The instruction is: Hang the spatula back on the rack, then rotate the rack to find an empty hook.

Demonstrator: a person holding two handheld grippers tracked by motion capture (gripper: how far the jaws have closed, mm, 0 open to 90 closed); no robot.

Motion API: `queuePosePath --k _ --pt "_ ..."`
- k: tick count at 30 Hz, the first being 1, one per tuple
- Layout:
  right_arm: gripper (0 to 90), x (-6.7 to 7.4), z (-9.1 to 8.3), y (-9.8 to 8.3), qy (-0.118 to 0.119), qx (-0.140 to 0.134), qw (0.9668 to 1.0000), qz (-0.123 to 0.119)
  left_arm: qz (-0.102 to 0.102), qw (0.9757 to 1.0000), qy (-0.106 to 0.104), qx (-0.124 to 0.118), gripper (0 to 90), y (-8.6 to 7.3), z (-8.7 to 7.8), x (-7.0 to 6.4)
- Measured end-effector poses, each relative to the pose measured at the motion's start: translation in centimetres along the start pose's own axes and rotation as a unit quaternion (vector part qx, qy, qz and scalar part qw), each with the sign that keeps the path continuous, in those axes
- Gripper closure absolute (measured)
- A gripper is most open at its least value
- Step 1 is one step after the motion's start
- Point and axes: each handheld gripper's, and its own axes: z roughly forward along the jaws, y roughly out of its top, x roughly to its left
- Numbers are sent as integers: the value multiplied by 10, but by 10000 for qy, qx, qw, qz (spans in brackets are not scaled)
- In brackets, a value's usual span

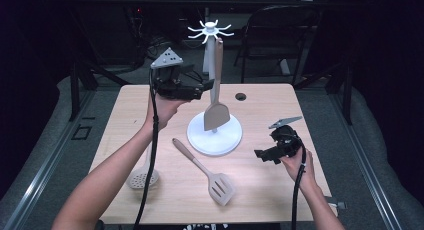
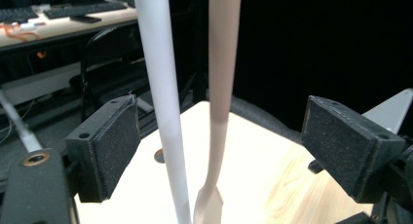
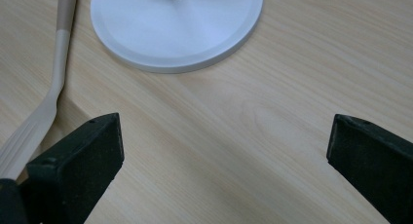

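Left gripper (image 1: 207, 85) fingers spread, apparently clear of the hanging spatula (image 1: 216, 112); right gripper (image 1: 260, 154) fingers released.

Beige spatula hanging on my white utensil stand

The solid beige spatula (image 1: 216, 110) hangs upright from a hook of the white utensil stand (image 1: 214, 134), handle up and flat blade down, the blade just above the stand's round base. Its long slim handle (image 2: 221, 87) runs just beside the stand's white pole (image 2: 163, 102), the two close together but apart along what I can see. The stand rises from the middle of the far half of the light wooden table (image 1: 280, 110), its hooked crown at the top. The spatula's blade faces my side of the table.
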Motion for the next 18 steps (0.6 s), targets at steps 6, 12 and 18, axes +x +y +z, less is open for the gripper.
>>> queuePosePath --k 6,12,18 --pt "0 -2 -1 -4 69 18 10000 29 180 9997 32 -176 199 13 -9 -10" --pt "5 0 0 -4 72 23 10000 8 394 9983 160 -409 486 33 -16 -15" --pt "11 0 0 -4 39 14 10000 30 436 9972 227 -564 759 44 -14 -13"
